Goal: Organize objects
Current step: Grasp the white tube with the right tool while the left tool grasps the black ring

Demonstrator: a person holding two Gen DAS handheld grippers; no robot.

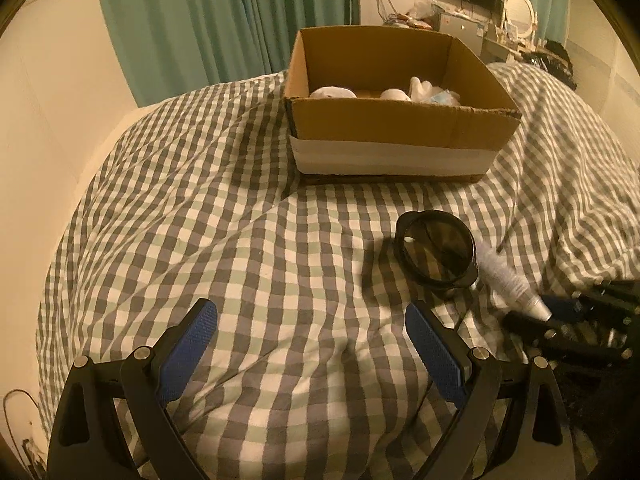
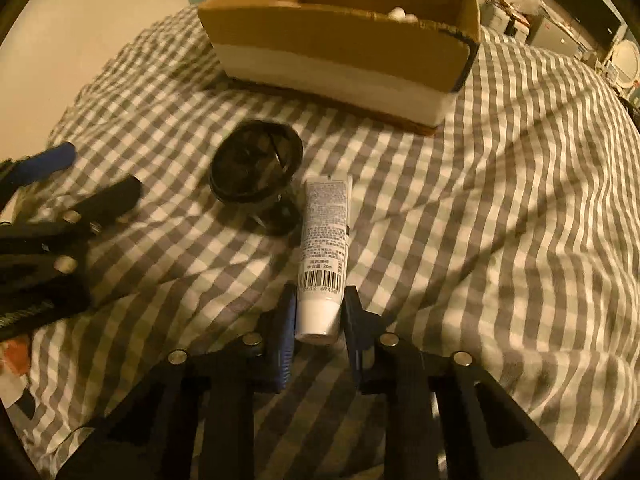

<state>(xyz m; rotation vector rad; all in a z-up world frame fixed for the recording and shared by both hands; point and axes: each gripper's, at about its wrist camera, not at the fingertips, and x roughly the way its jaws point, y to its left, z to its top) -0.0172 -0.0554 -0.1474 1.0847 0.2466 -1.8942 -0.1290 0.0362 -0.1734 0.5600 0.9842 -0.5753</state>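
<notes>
Right gripper (image 2: pixel 318 312) clamps white tube (image 2: pixel 324 248), apparently touching black cup (image 2: pixel 256 172)

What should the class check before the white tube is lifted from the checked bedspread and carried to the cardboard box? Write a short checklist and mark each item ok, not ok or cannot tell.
1. Right hand-held gripper closed on the white tube, near its cap end: ok.
2. Grip firm enough to lift without slipping: cannot tell.
3. Left hand-held gripper open, holding nothing, well aside of the tube: ok.
4. Dark round container right beside the tube; whether they touch: cannot tell.
5. Cardboard box open at the top, with room beside the white items inside: ok.
6. Bedspread between tube and box free of other things: ok.
</notes>
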